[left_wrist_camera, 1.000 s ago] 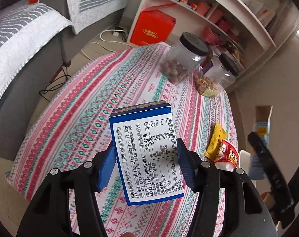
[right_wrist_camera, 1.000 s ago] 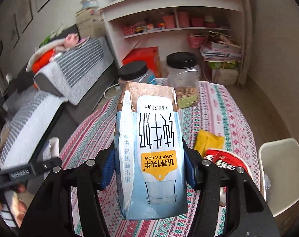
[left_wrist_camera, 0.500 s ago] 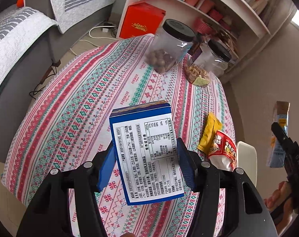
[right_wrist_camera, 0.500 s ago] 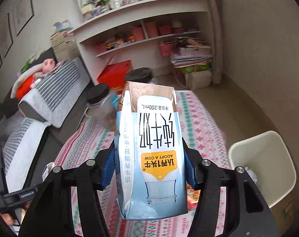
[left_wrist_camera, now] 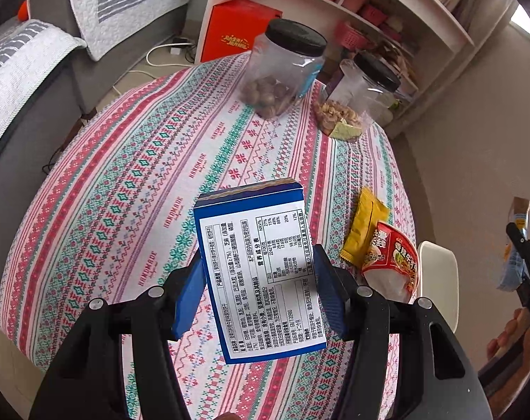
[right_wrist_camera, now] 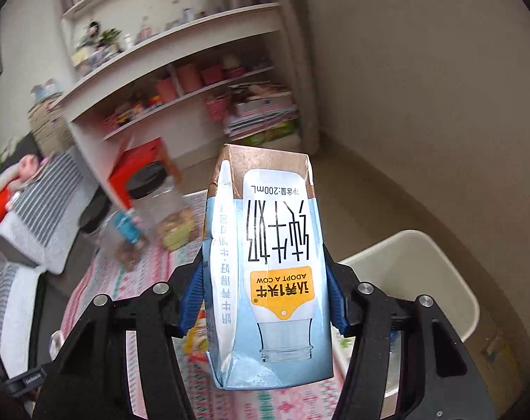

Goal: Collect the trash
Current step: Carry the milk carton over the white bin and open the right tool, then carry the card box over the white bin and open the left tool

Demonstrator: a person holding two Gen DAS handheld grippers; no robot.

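My left gripper (left_wrist_camera: 257,297) is shut on a blue and white box (left_wrist_camera: 261,273) and holds it above the patterned tablecloth (left_wrist_camera: 131,182). My right gripper (right_wrist_camera: 263,301) is shut on a light blue 200 mL milk carton (right_wrist_camera: 268,273), held in the air beside the table, to the left of a cream trash bin (right_wrist_camera: 415,269). That carton (left_wrist_camera: 515,248) and the bin's rim (left_wrist_camera: 440,280) also show at the right edge of the left wrist view. A yellow wrapper (left_wrist_camera: 364,227) and a red snack bag (left_wrist_camera: 392,259) lie at the table's right edge.
Two clear jars with black lids (left_wrist_camera: 286,70) (left_wrist_camera: 359,94) stand at the table's far side. A white shelf unit (right_wrist_camera: 180,80) and a red box (left_wrist_camera: 242,38) are behind. A grey sofa (left_wrist_camera: 26,80) is on the left.
My right gripper has swung right with the milk carton, off the table and toward the cream bin. My left gripper has drifted slightly, still holding the box.
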